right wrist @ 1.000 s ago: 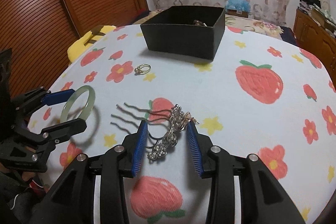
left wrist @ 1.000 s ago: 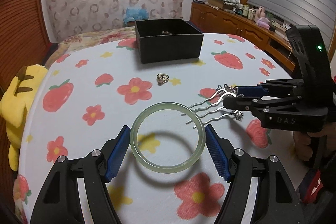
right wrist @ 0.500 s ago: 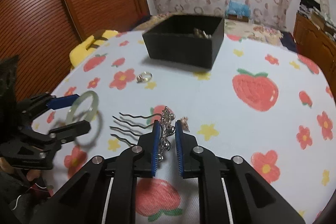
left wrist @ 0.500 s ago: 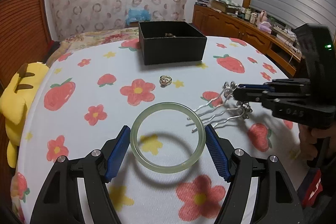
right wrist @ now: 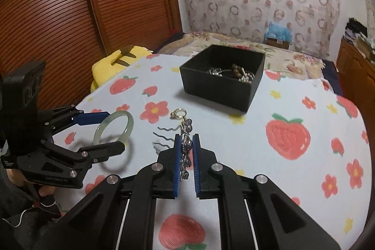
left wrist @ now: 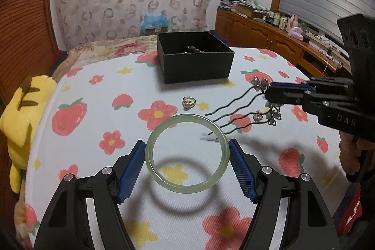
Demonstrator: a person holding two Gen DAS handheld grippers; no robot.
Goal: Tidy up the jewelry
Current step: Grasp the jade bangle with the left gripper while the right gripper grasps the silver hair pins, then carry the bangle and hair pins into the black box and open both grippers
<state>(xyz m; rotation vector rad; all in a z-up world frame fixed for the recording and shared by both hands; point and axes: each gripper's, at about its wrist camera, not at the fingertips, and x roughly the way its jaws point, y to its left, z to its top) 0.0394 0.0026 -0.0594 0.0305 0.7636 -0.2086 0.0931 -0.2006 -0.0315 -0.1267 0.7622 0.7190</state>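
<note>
A table covered in a white cloth printed with red strawberries and flowers (left wrist: 77,95) fills both wrist views. The left gripper (left wrist: 186,169), black with blue ribbed pads, is clamped on a pale green translucent jade bangle (left wrist: 186,152), one pad pressing each outer side of the ring; the bangle is raised off the cloth and casts a round shadow beneath it. To its right, the right gripper (right wrist: 186,157) is closed on the ornate silver head of a decorative hair comb with wavy dark prongs (right wrist: 186,144). The comb is lifted off the cloth, its prongs pointing toward the bangle, their tips just beside the bangle's far rim in the left wrist view. A small gold ring with a pearl-like bead (left wrist: 189,102) lies on the cloth between the bangle and an open black square cardboard box (left wrist: 195,66). The box stands farther back on the table and holds several silvery and dark beaded pieces, too small to identify. A yellow plush toy (left wrist: 21,114) rests at the table's left edge.
</note>
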